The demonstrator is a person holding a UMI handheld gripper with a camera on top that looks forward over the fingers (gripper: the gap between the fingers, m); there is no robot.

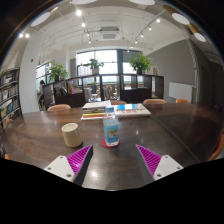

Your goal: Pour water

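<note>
Tool (112, 160): I see both fingers spread wide, purple pads facing each other, nothing between them; it is released.
Bottle (111, 130): a small clear water bottle with a blue label, upright on the dark table (170, 125), just ahead of my fingers and roughly centred on the gap.
Cup (72, 134): a pale, beige cup stands just beside the bottle, on its left, apart from it.
Handling: I judge the bottle light, thin-walled and a bit slippery; a hard squeeze could dent it or push water out.
Grip spot: I would take it around the labelled middle, where the wall looks straightest.
Cap: I cannot tell whether it is on.
Background: books (118, 111) lie farther back on the table.
</note>
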